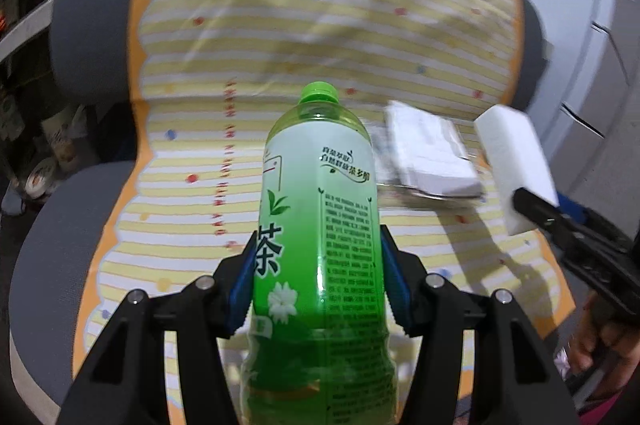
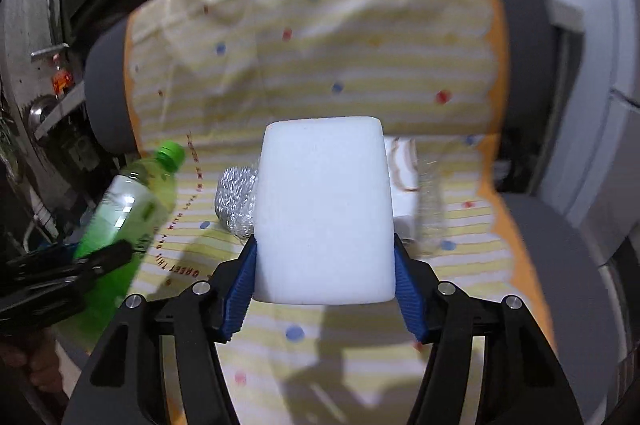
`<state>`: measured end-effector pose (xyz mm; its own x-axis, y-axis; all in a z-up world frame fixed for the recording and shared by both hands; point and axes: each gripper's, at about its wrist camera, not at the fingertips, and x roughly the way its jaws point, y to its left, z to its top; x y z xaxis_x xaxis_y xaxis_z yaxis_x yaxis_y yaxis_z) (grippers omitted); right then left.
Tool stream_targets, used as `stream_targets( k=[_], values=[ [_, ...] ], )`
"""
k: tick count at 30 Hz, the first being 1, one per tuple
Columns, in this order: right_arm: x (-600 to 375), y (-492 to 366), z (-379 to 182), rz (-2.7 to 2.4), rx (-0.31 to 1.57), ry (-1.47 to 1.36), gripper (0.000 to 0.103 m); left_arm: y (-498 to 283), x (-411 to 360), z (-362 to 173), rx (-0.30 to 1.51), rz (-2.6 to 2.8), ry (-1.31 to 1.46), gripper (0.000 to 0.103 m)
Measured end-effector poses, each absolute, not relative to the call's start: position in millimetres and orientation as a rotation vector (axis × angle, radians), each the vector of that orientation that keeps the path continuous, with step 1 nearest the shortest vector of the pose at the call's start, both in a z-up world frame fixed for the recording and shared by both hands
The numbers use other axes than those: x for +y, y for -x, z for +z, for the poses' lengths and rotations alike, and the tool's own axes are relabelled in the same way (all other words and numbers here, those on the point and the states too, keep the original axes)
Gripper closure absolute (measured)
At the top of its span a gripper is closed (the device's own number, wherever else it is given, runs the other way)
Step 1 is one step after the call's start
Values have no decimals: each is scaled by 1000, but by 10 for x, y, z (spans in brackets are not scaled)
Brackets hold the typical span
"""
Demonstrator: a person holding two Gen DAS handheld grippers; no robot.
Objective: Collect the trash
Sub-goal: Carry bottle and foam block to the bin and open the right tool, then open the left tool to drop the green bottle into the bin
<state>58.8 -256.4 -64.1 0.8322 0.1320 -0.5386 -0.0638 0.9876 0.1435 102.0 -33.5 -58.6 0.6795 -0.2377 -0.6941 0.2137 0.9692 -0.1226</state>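
Note:
My left gripper (image 1: 318, 261) is shut on a green tea bottle (image 1: 316, 217) with a green cap, held above a chair seat. The bottle also shows at the left of the right wrist view (image 2: 128, 201). My right gripper (image 2: 324, 265) is shut on a white foam block (image 2: 324, 209), also seen at the right of the left wrist view (image 1: 516, 161). On the seat lie a white packet in clear wrap (image 1: 432, 153) and a crumpled silver foil ball (image 2: 236, 201), partly hidden behind the foam block.
A grey chair (image 1: 92, 25) is covered by a yellow-striped dotted cloth (image 1: 320, 25). Cluttered shelves (image 1: 24, 129) stand at the left. A white cabinet (image 1: 592, 45) stands at the right.

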Motion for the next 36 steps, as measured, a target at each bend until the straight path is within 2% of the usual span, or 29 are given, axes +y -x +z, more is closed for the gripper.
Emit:
stream_targets(
  k=[11, 20, 27, 30, 32, 36],
  values=[
    [-3293, 941, -355, -110, 491, -138, 38, -375, -1435, -486, 701, -534, -52, 49],
    [-3922, 2147, -593, -419, 529, -216, 37, 314, -2382, -507, 653, -856, -139, 49],
    [-4289, 2693, -896, -594, 558, -299, 35, 722, -2924, -678, 677, -1034, -202, 49],
    [-4394, 2741, -1025, -633, 575, -305, 32, 822, -3090, -783, 703, -1062, -235, 49],
    [-4474, 2768, -1120, -650, 584, -332, 20, 864, -3161, -845, 717, -1076, -253, 48],
    [-4583, 2793, -1228, -668, 592, -363, 17, 838, -3225, -922, 741, -1078, -283, 48]
  ],
)
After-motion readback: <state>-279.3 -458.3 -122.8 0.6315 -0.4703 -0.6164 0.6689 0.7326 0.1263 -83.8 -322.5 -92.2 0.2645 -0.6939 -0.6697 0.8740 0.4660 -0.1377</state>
